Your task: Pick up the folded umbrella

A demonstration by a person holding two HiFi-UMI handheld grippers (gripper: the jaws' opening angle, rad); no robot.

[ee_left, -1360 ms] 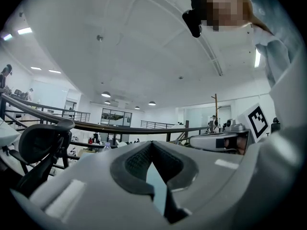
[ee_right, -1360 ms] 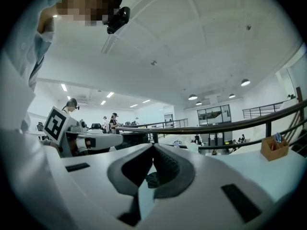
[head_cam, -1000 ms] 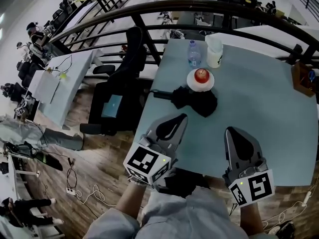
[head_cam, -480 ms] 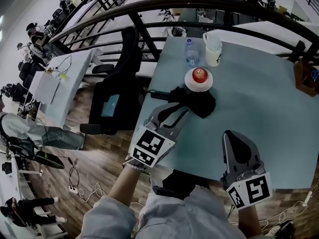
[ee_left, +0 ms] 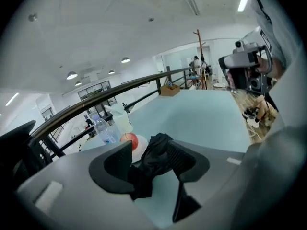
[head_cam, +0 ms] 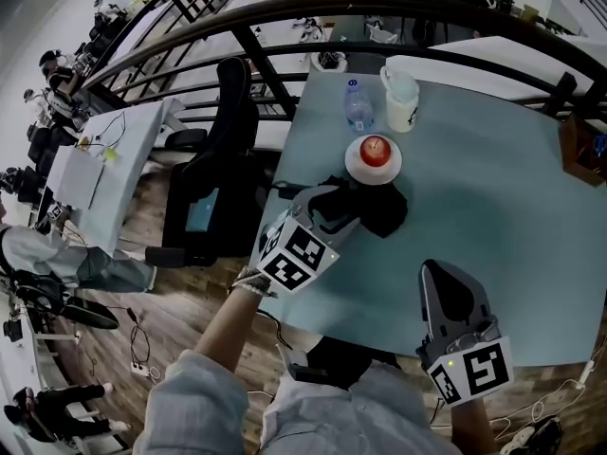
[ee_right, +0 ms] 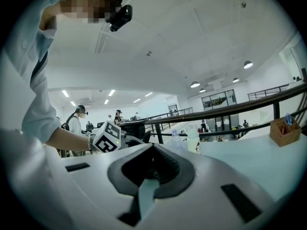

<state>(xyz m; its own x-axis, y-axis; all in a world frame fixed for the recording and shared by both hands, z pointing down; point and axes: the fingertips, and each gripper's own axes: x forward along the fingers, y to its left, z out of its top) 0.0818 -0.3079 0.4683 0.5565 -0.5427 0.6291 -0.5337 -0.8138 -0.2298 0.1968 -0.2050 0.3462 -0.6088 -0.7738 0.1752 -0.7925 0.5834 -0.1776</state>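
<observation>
The folded black umbrella [head_cam: 377, 209] lies on the pale blue table [head_cam: 493, 207], just in front of a plate, with its handle [head_cam: 285, 191] pointing left. My left gripper [head_cam: 332, 214] is tilted down over the umbrella's left part. Its jaws have just been opening, and in the left gripper view the crumpled black fabric [ee_left: 156, 152] sits between the spread pads [ee_left: 184, 159] of this gripper [ee_left: 151, 159], not squeezed. My right gripper [head_cam: 444, 275] hovers near the table's front edge, well clear of the umbrella. In its own view the right gripper [ee_right: 153, 169] has its jaws together and holds nothing.
A red apple [head_cam: 376, 149] on a white plate [head_cam: 353, 164] is right behind the umbrella. Farther back are a water bottle [head_cam: 357, 105] and a white jug [head_cam: 400, 100]. A wooden box [head_cam: 576, 150] sits at the right edge. A dark railing [head_cam: 285, 12] and a black chair [head_cam: 223, 159] border the table.
My left gripper has gone forward and down from the table's front edge onto the umbrella, rolling as it went, and its jaws have spread. The right gripper has shifted only slightly.
</observation>
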